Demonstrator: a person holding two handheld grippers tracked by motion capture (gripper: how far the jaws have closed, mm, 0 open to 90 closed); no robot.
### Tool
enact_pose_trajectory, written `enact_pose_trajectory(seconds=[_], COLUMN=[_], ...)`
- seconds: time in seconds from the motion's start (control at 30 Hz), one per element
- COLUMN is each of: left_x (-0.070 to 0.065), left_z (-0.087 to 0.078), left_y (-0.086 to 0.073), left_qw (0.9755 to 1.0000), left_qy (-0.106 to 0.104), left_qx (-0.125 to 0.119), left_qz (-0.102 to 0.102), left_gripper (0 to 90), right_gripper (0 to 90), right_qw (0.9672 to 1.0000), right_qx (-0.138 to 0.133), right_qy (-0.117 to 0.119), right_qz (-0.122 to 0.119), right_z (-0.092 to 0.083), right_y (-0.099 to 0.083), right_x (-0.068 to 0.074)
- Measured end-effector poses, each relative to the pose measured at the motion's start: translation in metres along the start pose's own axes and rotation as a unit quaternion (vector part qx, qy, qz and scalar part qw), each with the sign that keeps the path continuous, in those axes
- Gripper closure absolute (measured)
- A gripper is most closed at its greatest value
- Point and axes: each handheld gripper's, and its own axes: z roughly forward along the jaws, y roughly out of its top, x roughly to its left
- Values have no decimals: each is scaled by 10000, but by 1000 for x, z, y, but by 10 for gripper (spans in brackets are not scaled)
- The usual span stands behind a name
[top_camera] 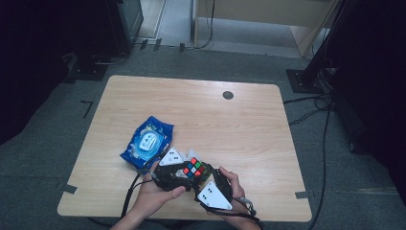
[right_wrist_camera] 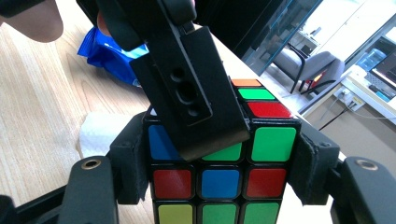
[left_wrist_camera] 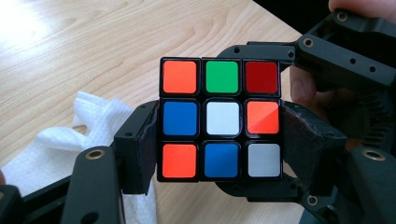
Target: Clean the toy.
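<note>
- Grey carpet is seen around a pale wooden table (top_camera: 249,120), which fills the middle of the high view.
- A blue wipes packet (top_camera: 147,142) lies at about 7 o'clock from the table's centre, with a white tissue (left_wrist_camera: 88,128) just beside it.
- The left gripper (top_camera: 178,168) is held at the near edge; its pads are set against two opposite sides of the cube.
- The right gripper (top_camera: 209,184), at 4 o'clock from the left one, is clamped partly open on the same cube.
- The puzzle cube (left_wrist_camera: 221,119) is held above the table between both grippers, at 6 o'clock from the table's centre.
</note>
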Motion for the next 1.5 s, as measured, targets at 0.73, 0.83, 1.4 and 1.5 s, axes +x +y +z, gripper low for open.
enact_pose_trajectory(seconds=[0.73, 0.83, 1.4, 1.5], left_x=[29, 32, 40, 45], left_z=[-26, -27, -21, -21], left_y=[6, 6, 4, 3], left_qw=[9936, 9903, 9813, 9768], left_qy=[-736, -984, -1511, -1695], left_qx=[-465, -488, -420, -449], left_qz=[-724, -854, -1112, -1233], left_gripper=[346, 346, 346, 346], right_gripper=[336, 333, 326, 331], right_qw=[9997, 9993, 9955, 9954], right_qx=[-43, -135, -439, -480], right_qy=[52, 76, 335, 338], right_qz=[246, 354, 769, 762], right_z=[3, 2, -3, -4], right_y=[-11, -10, -6, -5], right_x=[-9, -10, -14, -13])
